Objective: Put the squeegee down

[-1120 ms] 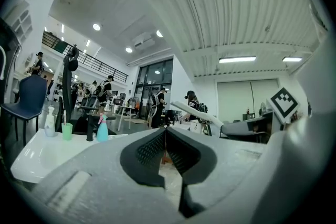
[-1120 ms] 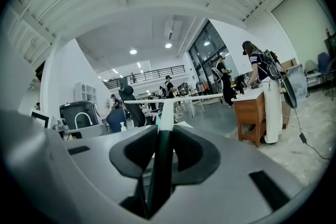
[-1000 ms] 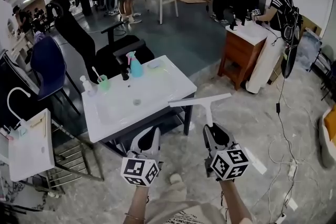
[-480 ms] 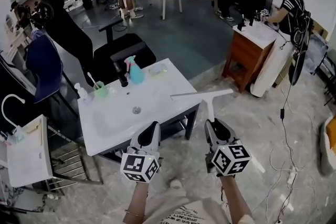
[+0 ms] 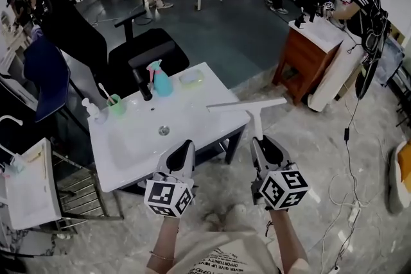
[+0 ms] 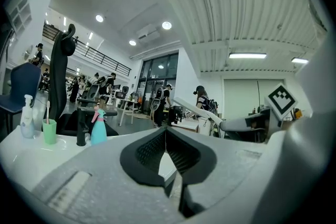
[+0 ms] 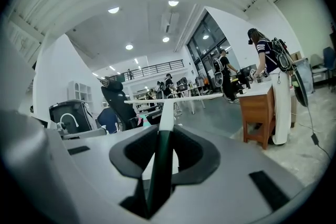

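Observation:
A white squeegee [image 5: 249,107] sticks out forward from my right gripper [image 5: 264,145], which is shut on its handle. Its long blade [image 5: 245,104] lies crosswise over the right front corner of the white sink top [image 5: 192,119]. In the right gripper view the handle [image 7: 164,134] runs up between the jaws to the blade [image 7: 173,98]. My left gripper [image 5: 182,157] is shut with nothing in it and hovers over the sink top's front edge. In the left gripper view its jaw tips [image 6: 166,127] meet.
On the sink top stand a teal spray bottle [image 5: 160,79], a black tap [image 5: 141,85], a green cup [image 5: 116,103], a soap dispenser [image 5: 92,110] and a soap dish [image 5: 191,77]. A black office chair [image 5: 122,48] is behind it. A wooden cabinet [image 5: 307,54] stands right, a person beside it.
Both grippers and the squeegee have moved forward towards the sink top; the blade now reaches over its right front corner. The grip on the handle is unchanged.

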{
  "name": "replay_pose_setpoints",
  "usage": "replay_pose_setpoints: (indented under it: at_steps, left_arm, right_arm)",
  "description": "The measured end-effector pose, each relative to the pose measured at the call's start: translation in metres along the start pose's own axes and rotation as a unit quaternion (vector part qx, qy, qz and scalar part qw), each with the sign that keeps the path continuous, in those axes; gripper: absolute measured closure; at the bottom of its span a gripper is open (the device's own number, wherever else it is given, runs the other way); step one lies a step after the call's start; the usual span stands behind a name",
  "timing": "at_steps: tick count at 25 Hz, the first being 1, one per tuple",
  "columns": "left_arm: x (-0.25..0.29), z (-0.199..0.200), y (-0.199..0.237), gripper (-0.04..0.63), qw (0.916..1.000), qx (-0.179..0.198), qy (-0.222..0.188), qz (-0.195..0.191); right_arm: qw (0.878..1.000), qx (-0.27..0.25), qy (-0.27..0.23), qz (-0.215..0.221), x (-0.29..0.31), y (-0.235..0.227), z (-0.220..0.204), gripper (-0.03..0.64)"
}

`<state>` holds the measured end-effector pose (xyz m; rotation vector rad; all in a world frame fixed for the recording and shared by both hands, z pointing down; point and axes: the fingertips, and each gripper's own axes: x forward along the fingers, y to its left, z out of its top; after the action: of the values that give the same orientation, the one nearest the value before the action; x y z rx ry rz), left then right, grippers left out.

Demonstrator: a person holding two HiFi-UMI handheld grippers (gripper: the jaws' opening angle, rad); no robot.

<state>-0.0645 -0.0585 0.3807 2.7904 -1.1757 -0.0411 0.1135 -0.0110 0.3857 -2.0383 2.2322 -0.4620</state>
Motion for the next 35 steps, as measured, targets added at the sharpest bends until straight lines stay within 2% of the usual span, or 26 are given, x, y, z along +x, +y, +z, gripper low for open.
replay_pose_setpoints:
  at_steps: [7,14,24,35]
  left_arm:
    - [0.020,-0.005,0.023,0.572,0.9998,0.000,0.007,0.016]
    - [0.068,-0.004,0.049,0.572,0.9993,0.000,0.007,0.036]
    - [0.146,-0.016,0.086,0.572,0.9966,-0.023,0.034,0.071]
    - [0.198,-0.052,0.118,0.572,0.9884,-0.054,0.073,0.121]
  right_arm:
    - [1.000,0.008,0.010,0.006,0.038,-0.011,-0.002,0.522]
    - [1.000,0.004,0.018,0.025,0.098,-0.031,0.008,0.522]
    - [0.996,-0.005,0.072,0.059,0.194,-0.062,0.010,0.522]
    - [0.984,-0.023,0.142,0.106,0.274,-0.079,-0.018,0.522]
